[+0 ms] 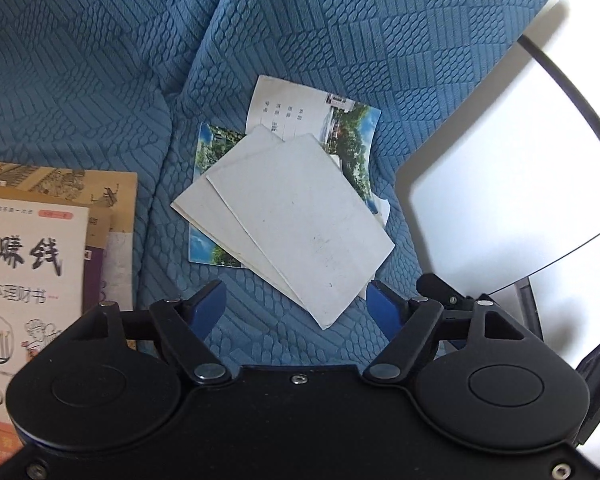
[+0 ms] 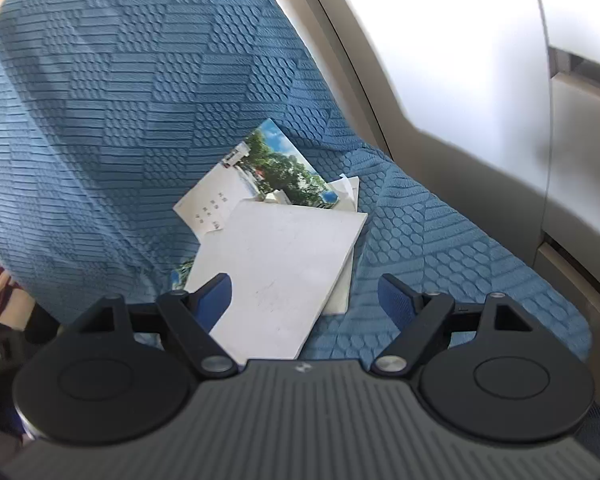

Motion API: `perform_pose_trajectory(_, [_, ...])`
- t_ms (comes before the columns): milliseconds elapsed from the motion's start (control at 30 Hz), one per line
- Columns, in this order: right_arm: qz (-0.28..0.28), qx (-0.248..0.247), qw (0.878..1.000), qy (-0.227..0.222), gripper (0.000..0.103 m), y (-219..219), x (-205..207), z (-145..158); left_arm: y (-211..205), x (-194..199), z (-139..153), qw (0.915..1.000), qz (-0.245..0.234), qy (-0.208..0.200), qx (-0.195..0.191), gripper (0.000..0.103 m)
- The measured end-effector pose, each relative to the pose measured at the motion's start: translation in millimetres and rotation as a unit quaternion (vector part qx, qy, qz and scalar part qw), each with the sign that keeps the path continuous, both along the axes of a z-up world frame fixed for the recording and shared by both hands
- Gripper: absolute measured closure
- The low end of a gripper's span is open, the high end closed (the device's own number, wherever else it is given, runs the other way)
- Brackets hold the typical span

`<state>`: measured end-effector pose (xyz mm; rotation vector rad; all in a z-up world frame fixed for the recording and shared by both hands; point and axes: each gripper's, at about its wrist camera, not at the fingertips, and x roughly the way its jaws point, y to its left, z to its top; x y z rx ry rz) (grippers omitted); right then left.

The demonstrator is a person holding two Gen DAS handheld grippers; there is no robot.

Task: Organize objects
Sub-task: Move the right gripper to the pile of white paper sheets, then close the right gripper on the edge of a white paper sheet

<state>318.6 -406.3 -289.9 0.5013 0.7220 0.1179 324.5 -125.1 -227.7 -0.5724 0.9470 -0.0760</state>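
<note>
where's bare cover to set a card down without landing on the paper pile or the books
Free: the strip of blue sofa cover between the stack of books and the pile of cards, and the cover behind the pile up toward the backrest. In the right wrist view, cover right of the pile is bare too. Crowded: the pile itself, overlapping and fanned, and the books' corner.

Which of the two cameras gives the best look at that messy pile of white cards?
The left wrist view: the pile of cards lies fanned out whole on the blue sofa cover. In the right wrist view, one finger covers part of it.
</note>
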Motion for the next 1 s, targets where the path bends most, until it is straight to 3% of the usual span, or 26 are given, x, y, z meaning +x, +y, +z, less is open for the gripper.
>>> perform_pose_trajectory(133, [-0.001,0.027,1.0,0.014,0.023,-7.9,23.9,-16.0,-9.7,16.2,-14.0,1.0,-0.005,0.007,-0.004,0.042])
perform_pose_trajectory(333, [0.014,0.06,0.997,0.04,0.037,-7.9,57.0,-36.9,-22.9,39.3,-36.1,0.9998,-0.011,0.015,-0.012,0.057])
perform_pose_trajectory(567, [0.004,0.088,0.994,0.068,0.04,-9.7,80.3,-58.2,-26.9,57.9,-63.2,0.9989,-0.008,0.038,-0.028,0.068])
perform_pose_trajectory(767, [-0.01,0.089,0.994,0.061,0.042,-7.5,90.5,-60.0,-14.8,69.9,-75.7,0.9977,0.016,0.048,-0.045,0.072])
perform_pose_trajectory(933, [-0.02,0.09,0.994,0.064,0.042,-7.8,95.0,-60.5,-7.0,74.9,-82.8,0.9962,0.025,0.056,-0.062,0.086])
perform_pose_trajectory(1000, [-0.022,0.108,0.992,0.067,0.041,-10.9,96.3,-62.0,-8.3,75.5,-82.5,0.9966,0.018,0.057,-0.057,0.086])
